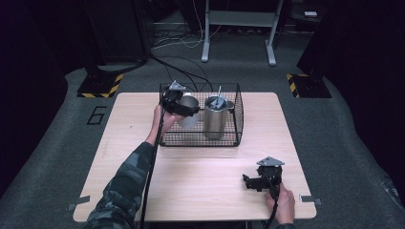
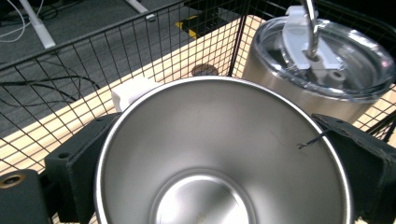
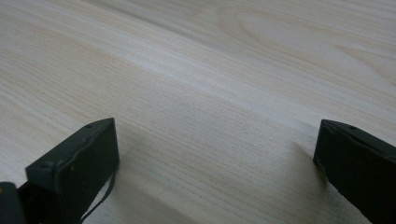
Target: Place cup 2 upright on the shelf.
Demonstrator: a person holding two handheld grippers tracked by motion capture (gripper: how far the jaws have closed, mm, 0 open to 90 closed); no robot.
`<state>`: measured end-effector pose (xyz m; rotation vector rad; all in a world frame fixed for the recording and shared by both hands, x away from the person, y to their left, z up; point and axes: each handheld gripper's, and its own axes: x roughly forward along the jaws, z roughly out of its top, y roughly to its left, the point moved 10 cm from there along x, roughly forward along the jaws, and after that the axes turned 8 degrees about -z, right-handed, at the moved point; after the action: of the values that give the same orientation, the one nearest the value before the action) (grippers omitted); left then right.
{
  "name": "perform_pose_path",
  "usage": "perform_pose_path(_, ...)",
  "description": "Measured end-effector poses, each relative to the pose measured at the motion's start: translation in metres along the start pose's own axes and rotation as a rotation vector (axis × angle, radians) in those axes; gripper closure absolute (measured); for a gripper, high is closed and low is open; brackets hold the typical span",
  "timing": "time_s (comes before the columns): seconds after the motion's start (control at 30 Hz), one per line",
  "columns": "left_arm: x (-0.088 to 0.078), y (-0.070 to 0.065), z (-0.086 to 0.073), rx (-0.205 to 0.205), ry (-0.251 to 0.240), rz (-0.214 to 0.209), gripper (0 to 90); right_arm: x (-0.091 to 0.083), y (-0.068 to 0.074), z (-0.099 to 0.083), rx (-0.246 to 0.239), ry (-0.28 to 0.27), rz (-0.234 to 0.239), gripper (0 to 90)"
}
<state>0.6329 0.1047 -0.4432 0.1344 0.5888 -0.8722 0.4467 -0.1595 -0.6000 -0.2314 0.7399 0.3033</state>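
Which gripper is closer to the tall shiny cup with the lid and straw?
Left. The left gripper grips an open steel cup inside the black wire basket, right beside the lidded steel tumbler. The right gripper is open, away near the table's front edge.

Lidded tumbler (image 1: 216,116), wooden table (image 1: 200,171)

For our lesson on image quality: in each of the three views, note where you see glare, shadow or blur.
High view: room edges fall into darkness, table evenly lit. Left gripper view: soft glare on the steel cup's inner wall, slight blur overall. Right gripper view: soft shadows beside the right hand-held gripper's jaws; far wood grain blurred.
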Motion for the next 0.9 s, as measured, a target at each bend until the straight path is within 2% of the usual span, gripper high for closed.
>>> perform_pose_path(0.07, 0.002, 0.001, -0.004, 0.009, 0.017, 0.007, 6.3, 0.000, 0.000, 0.000, 0.000, 0.000, 0.000, 0.0)
perform_pose_path(0.23, 0.008, 0.003, -0.010, -0.010, 0.025, 0.011, 6.2, 0.000, 0.000, 0.000, 0.000, 0.000, 0.000, 0.0)
perform_pose_path(0.5, 0.014, 0.006, -0.017, -0.012, 0.056, 0.018, 6.2, 0.000, 0.000, 0.000, 0.000, 0.000, 0.000, 0.0)
perform_pose_path(0.7, 0.020, 0.006, -0.023, -0.030, 0.073, 0.014, 6.2, 0.000, 0.000, 0.000, 0.000, 0.000, 0.000, 0.0)
perform_pose_path(0.9, 0.024, 0.007, -0.026, -0.028, 0.098, 0.009, 6.1, 0.000, 0.000, 0.000, 0.000, 0.000, 0.000, 0.0)
